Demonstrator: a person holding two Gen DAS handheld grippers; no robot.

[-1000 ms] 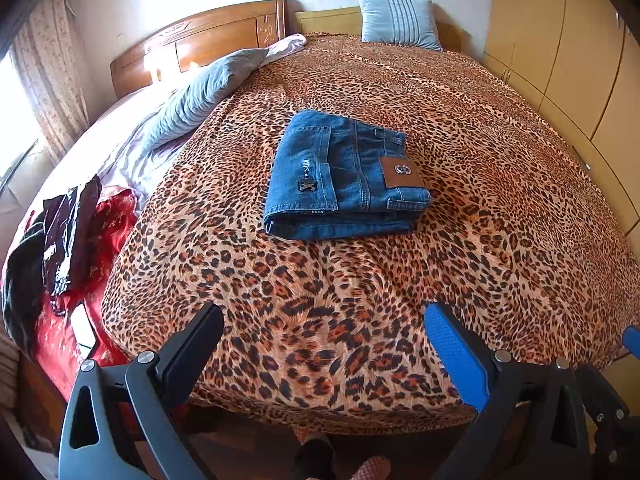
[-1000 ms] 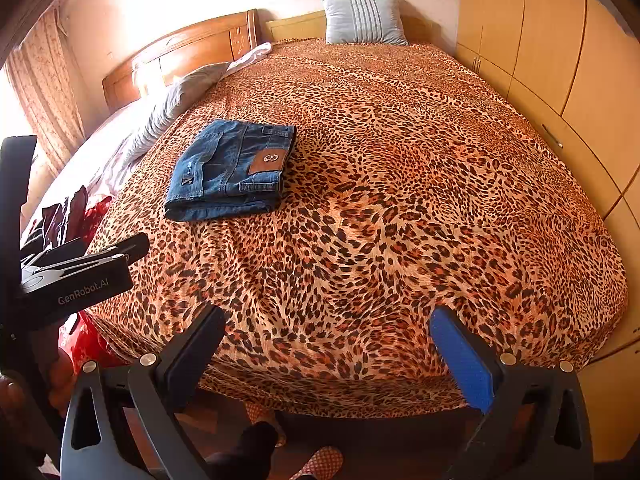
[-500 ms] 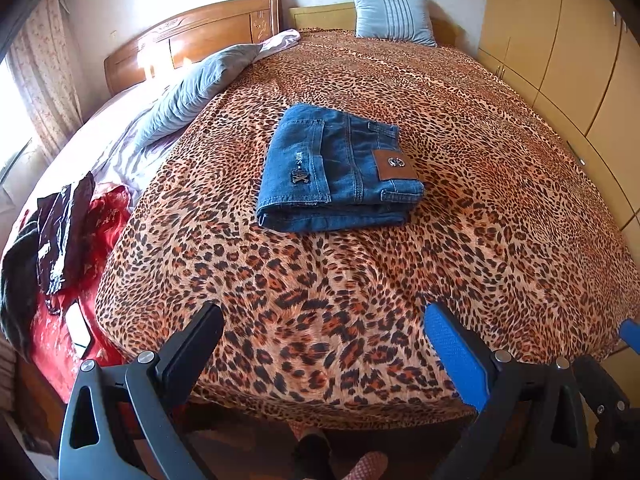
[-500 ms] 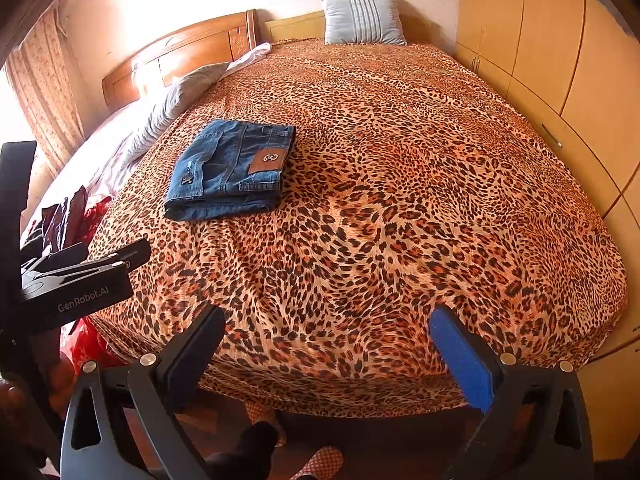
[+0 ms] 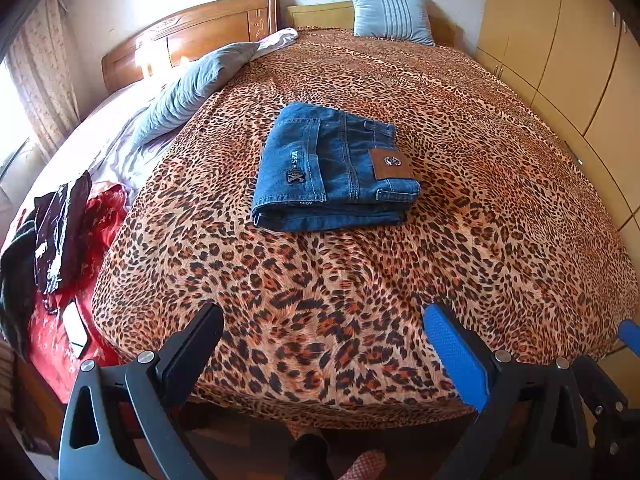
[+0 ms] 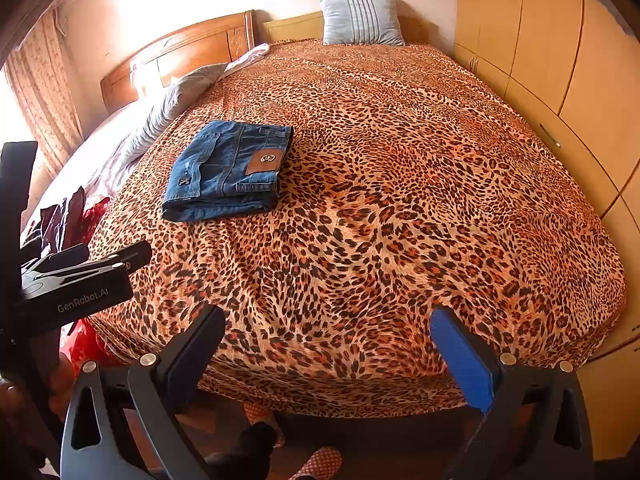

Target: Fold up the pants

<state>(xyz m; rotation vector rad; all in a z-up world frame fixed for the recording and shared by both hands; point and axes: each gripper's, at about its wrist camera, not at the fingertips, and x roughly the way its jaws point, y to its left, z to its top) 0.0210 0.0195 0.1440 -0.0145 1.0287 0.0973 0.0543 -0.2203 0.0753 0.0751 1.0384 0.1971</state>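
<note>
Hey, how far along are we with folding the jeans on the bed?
Folding looks done: the jeans lie as a compact stack on the leopard bedspread, leather patch up. Nothing is in hand; the left gripper and right gripper hang open at the foot of the bed. Little seems left.

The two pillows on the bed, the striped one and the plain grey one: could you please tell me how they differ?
The striped pillow stands upright against the light wooden headboard; the grey pillow lies slumped flat beside the leopard-print bedspread. The striped pillow looks square and taut, with vertical lines; the grey pillow is plain and creased. Both are bluish grey.
</note>
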